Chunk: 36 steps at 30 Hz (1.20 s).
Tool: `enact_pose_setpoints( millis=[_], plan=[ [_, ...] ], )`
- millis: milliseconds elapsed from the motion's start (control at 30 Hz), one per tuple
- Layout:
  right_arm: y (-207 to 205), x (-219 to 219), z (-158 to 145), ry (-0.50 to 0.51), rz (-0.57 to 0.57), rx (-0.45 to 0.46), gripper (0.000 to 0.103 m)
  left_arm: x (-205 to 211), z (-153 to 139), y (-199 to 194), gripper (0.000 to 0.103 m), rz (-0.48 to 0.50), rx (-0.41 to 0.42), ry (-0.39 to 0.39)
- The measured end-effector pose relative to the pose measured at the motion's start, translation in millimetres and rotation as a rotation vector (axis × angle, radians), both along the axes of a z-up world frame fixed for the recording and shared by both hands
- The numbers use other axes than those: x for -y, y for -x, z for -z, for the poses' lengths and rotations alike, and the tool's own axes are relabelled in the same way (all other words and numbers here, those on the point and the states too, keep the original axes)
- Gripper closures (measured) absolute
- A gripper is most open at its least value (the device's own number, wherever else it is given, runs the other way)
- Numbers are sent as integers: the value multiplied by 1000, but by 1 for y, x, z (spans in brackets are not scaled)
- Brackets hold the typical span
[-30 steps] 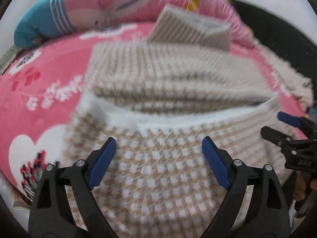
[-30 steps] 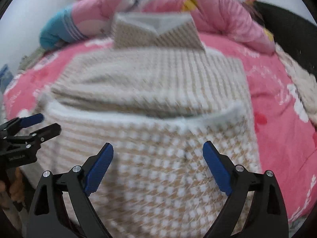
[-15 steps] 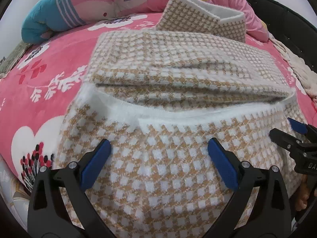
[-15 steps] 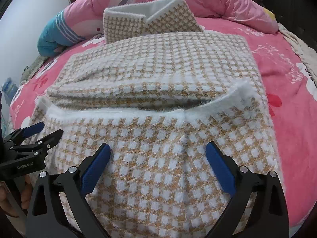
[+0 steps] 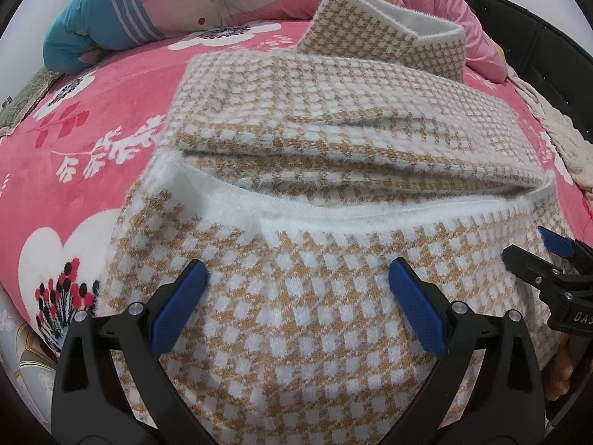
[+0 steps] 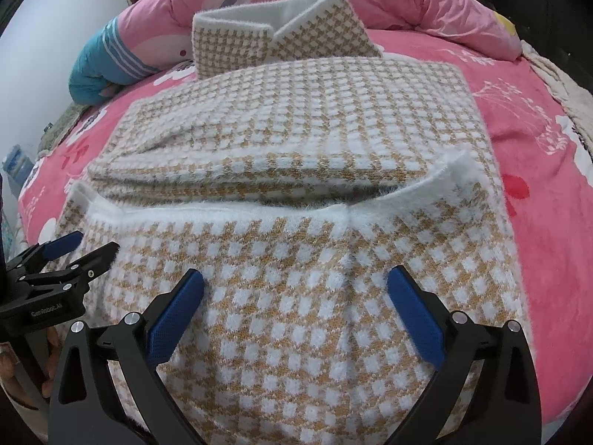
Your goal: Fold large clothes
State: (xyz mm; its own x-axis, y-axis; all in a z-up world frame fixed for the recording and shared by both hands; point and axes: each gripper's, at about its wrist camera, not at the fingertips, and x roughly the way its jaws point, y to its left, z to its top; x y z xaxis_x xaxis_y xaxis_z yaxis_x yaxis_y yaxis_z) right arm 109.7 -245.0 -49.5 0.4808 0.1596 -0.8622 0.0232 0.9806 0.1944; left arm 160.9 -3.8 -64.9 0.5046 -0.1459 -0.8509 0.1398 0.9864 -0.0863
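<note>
A large tan-and-white houndstooth knit garment [image 5: 333, 118] lies on the pink bed, its sides folded in and its collar [image 5: 389, 26] standing up at the far end. Its white-trimmed near hem [image 5: 370, 215] is folded up toward the middle. My left gripper [image 5: 298, 296] is open and empty, low over the near fold. My right gripper [image 6: 296, 296] is open and empty too, over the same fold [image 6: 296, 333]. Each gripper shows at the edge of the other's view: the right one [image 5: 533, 248] and the left one [image 6: 81, 248].
A pink floral bedspread [image 5: 74, 141] covers the bed. A rolled pink and blue quilt [image 5: 155, 7] lies along the far edge. A cream knit cloth [image 6: 556, 85] lies at the right side by a dark headboard [image 5: 537, 37].
Both grippers have dropped lower and closer to the folded near part of the garment. The motion blur of one second ago is gone. The garment has not shifted.
</note>
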Motion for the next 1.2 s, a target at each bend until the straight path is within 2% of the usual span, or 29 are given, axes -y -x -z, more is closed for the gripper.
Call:
enact_pose_setpoints(
  millis=[967,1200],
  plan=[
    [0,4,2,-23,-22,-12,6,0,-1,0,8,3,5,3],
    [-1,4,2,-22,-17,-22,6,0,-1,2,8,6,31,-1]
  ],
)
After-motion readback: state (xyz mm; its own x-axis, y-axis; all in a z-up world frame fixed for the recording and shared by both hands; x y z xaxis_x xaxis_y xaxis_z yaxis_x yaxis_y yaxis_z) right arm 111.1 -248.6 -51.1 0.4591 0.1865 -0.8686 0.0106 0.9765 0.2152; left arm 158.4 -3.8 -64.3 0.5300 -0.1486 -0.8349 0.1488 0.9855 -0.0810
